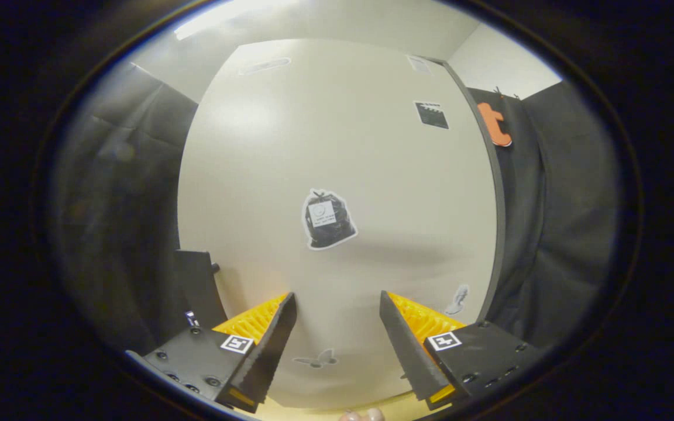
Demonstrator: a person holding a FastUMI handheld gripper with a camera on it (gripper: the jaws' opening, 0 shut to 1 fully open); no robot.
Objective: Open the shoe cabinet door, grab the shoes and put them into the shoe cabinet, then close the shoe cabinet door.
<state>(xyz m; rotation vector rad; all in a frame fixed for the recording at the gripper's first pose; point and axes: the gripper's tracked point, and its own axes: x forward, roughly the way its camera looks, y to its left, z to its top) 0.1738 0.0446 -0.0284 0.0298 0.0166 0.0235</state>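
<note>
Claw [337,304] released, fingers spread with nothing between; facing pale shoe cabinet door [337,146] straight ahead; black bag sticker [328,219] on door beyond fingertips.

A pale surface [308,413] below the open claw [337,294] carries the shoe cabinet [337,146].

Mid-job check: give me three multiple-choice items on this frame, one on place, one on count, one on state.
1. The black bag sticker sits: A between the fingers, B beyond the fingers on the door, C on the cloth.
2. Butterfly stickers between the fingers: A one, B two, C three.
3. The gripper is: A shut on a shoe, B open, C shut on the door edge.

B: it is mid-door, ahead of the fingertips. A: a single butterfly shows there. B: the fingers stand apart, holding nothing.
</note>
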